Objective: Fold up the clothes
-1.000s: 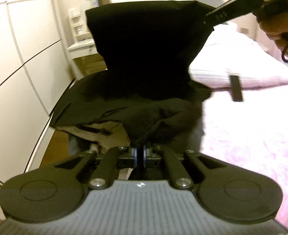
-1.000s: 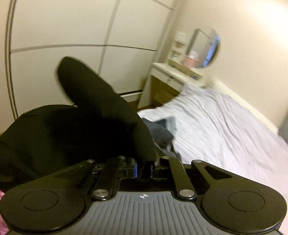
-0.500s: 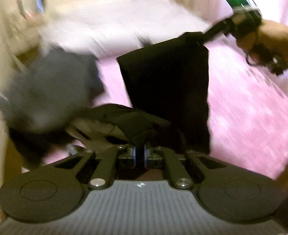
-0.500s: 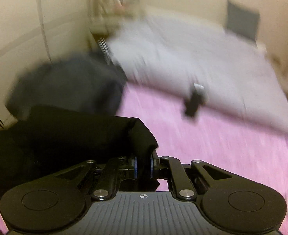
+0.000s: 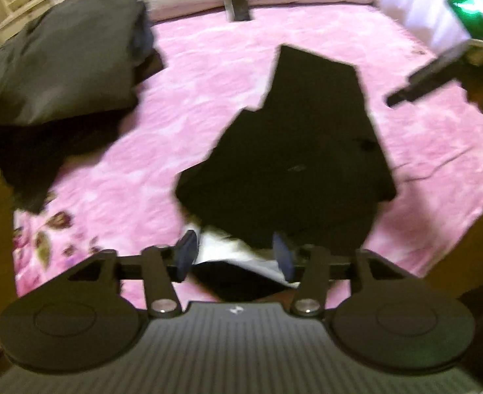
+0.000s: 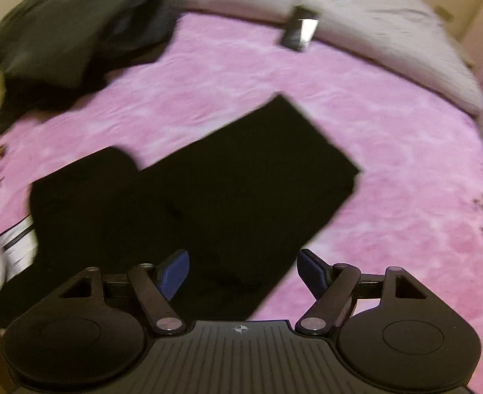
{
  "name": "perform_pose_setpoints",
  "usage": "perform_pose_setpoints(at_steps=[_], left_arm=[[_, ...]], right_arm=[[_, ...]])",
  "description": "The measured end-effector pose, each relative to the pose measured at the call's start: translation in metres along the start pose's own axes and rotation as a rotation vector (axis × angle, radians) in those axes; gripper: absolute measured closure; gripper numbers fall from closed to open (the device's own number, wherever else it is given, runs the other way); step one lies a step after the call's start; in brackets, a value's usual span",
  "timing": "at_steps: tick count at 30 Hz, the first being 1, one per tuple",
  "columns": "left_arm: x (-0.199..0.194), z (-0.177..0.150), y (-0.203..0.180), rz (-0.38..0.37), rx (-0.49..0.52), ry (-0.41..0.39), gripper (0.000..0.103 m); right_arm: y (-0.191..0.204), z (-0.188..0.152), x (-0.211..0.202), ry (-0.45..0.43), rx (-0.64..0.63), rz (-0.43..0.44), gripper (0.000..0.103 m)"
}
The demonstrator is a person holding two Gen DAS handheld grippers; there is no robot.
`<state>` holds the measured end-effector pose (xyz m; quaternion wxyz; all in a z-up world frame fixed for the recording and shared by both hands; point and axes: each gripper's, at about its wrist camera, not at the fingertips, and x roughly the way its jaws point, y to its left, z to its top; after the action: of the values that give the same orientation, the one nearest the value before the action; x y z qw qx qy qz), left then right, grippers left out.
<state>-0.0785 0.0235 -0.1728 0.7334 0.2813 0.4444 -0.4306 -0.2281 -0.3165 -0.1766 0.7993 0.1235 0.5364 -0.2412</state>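
Now both tongs have let go. The left gripper [image 5: 234, 256] has just been opening; its jaws stand about half apart, with the near edge of the black garment [image 5: 294, 151] and a pale lining lying between the pads, not pinched. The right gripper [image 6: 243, 271] has also just been opening and gapes wide, nothing held, a corner of the same garment [image 6: 228, 197] lying under the gap. A second ago each was clamped on that cloth and held it hanging in the air. It now lies spread on the pink blanket [image 5: 208, 65] just ahead of both sets of fingers, one long panel stretching away. Farther out, to the left, sits a pile of dark clothes [image 5: 64, 62]; beyond it, a small dark object [image 5: 238, 3] at the edge of the pale bedding [image 6: 372, 16]. By my reading the laying-out is done and the folding proper comes next: fresh grips on an edge, probably.
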Motion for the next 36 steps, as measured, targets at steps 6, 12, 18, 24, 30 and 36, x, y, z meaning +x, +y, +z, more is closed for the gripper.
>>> perform_pose_setpoints(at_steps=[6, 12, 18, 24, 30, 36], left_arm=[[0.049, -0.016, 0.052, -0.001, -0.125, 0.034, 0.043], [0.115, -0.035, 0.073, -0.097, -0.221, 0.053, 0.043], [0.159, -0.041, 0.079, -0.183, -0.261, 0.105, 0.073], [0.12, -0.024, 0.068, -0.178, -0.157, 0.067, 0.102], [0.029, 0.013, 0.017, -0.305, 0.025, -0.053, 0.103], [-0.029, 0.05, -0.078, -0.467, 0.179, -0.133, 0.103]], right_arm=[[0.099, 0.001, 0.039, -0.001, -0.184, 0.085, 0.003], [0.165, 0.013, 0.122, 0.004, -0.35, 0.039, 0.003], [0.176, 0.02, 0.193, 0.055, -0.398, -0.022, 0.023], [0.141, 0.027, 0.152, 0.028, -0.275, -0.026, 0.097], [0.066, 0.034, 0.051, -0.086, -0.033, -0.043, 0.098], [-0.042, -0.004, -0.039, -0.2, 0.197, -0.144, 0.098]])
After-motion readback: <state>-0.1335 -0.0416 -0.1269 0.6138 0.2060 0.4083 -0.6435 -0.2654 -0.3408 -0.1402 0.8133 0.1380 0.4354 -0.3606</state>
